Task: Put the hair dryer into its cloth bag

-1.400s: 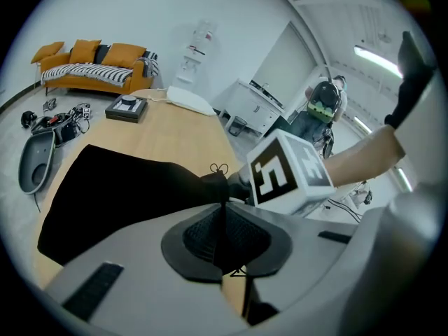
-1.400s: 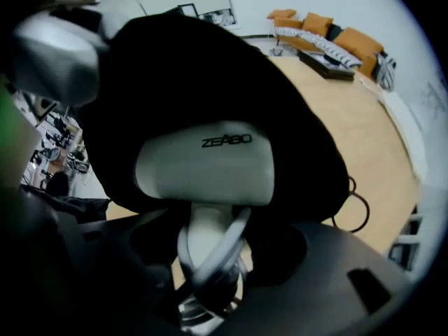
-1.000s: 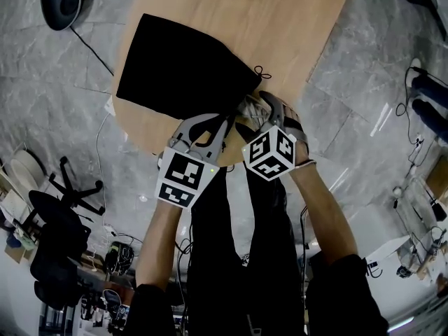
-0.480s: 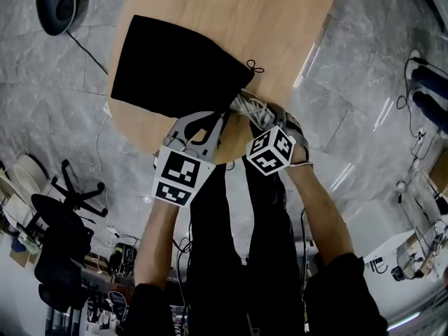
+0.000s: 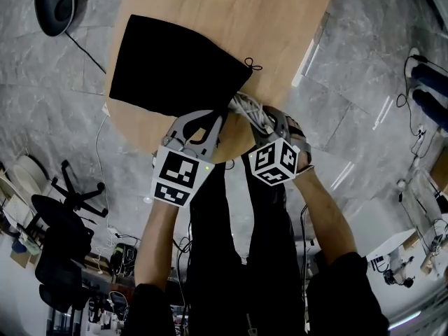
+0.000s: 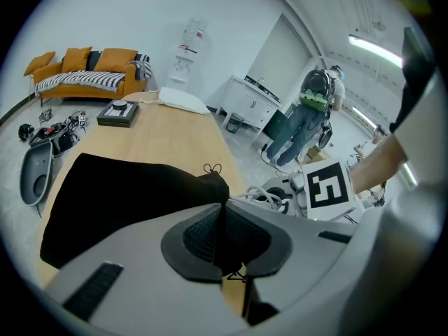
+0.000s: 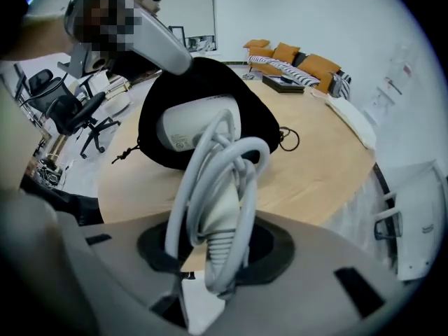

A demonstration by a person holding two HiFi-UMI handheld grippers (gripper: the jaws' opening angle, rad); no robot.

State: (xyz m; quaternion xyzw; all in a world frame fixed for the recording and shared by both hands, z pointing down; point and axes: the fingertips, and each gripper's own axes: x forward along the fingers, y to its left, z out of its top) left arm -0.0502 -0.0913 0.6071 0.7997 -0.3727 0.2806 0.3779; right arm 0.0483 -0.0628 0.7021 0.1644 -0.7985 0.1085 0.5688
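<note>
The black cloth bag (image 5: 168, 68) lies on the wooden table (image 5: 273, 26). My left gripper (image 5: 212, 120) is shut on the hem of its mouth, and black cloth (image 6: 119, 194) is pinched between the pads (image 6: 203, 233). The white hair dryer (image 7: 192, 128) has its head inside the bag's mouth (image 7: 260, 128), while its handle, wrapped in white cord (image 7: 217, 215), sticks out toward the table's near edge. My right gripper (image 7: 213, 257) is closing on that handle and cord bundle, and its pads touch the bundle on both sides. In the head view the cord (image 5: 248, 109) shows between the two grippers.
A flat black box (image 6: 117, 113) and a white cushion (image 6: 183, 100) lie at the table's far end. An orange sofa (image 6: 84, 68) and a standing person (image 6: 311, 114) are beyond. A black office chair (image 5: 59, 236) and floor cables sit left of me; the table's edge is just under the grippers.
My right gripper has shifted a little along the table's near edge and its jaws have narrowed around the cord-wrapped handle. The left gripper has kept its hold on the bag's hem.
</note>
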